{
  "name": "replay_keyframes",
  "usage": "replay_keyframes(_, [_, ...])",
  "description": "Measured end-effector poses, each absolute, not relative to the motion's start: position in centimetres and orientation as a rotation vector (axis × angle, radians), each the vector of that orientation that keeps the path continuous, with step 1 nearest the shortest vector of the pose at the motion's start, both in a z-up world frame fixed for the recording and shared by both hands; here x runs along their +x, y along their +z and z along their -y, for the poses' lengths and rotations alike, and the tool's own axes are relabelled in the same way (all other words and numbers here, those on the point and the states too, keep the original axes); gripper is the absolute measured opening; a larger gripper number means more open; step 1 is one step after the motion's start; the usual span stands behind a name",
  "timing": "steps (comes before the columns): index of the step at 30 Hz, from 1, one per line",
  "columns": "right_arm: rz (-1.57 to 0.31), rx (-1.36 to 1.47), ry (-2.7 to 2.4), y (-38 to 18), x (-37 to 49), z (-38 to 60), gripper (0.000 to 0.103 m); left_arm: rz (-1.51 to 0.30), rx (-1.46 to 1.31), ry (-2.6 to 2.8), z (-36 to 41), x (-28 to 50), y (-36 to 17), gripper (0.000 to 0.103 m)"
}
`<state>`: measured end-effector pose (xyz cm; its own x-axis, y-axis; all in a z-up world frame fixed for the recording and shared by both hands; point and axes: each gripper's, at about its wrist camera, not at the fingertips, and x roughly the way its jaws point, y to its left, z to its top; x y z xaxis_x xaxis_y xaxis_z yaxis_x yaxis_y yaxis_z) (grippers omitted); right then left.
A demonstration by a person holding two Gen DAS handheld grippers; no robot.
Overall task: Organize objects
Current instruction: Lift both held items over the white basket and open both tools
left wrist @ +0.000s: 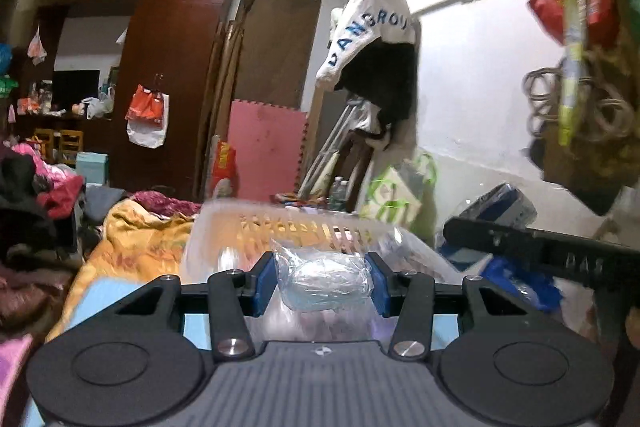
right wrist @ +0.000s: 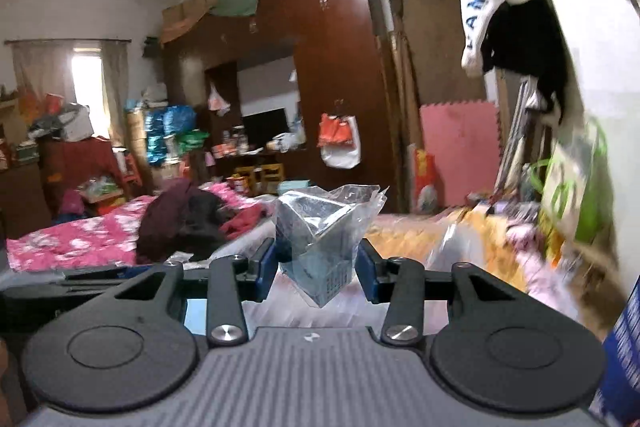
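From my left wrist camera the white slotted basket [left wrist: 296, 223] is smeared by motion, and the clear bag [left wrist: 324, 277] in front hides its inside. I cannot make out what the pale blue bundle in that bag is. The hanging red bag [left wrist: 572, 3] at the right runs off the frame's edge. From my right wrist camera, the orange bedding [right wrist: 472, 243] and clutter blur together, and a blue box [right wrist: 624, 351] is cut by the border.
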<state>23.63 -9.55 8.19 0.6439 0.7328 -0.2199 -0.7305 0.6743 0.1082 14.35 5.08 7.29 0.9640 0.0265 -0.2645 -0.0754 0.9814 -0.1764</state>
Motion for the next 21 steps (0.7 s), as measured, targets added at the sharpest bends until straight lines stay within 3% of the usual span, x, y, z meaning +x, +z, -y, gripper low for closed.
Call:
replay_keyframes(3, [-0.267,-0.001,0.802,7.6,26.4,8.0,0.054,-0.332,-0.158,0.125,-5.8,19.6,8.2,0.053])
replay_keyframes(4, [-0.283,-0.023,0.795,7.2,27.2,7.3,0.073,-0.353,-0.173,0.127,-6.2,20.8,7.9,0.059])
replay_keyframes(6, [-0.276,-0.058,0.753,6.0,27.7,7.0,0.092,-0.404,-0.24,0.102,-7.3,22.9,6.9,0.077])
replay_keyframes(8, [-0.278,-0.062,0.735,5.4,27.7,7.6,0.092,-0.417,-0.259,0.1,-7.9,23.9,6.1,0.09])
replay_keyframes(10, [-0.287,-0.022,0.75,5.4,27.5,8.8,0.103,-0.408,-0.243,0.103,-8.0,23.7,5.7,0.098])
replay_keyframes(11, [-0.284,-0.012,0.758,5.5,27.2,9.4,0.103,-0.4,-0.222,0.097,-8.0,23.3,5.7,0.102])
replay_keyframes(21, [-0.236,0.013,0.718,5.0,22.0,14.6,0.103,-0.287,-0.163,0.034,-6.0,16.3,5.6,0.103])
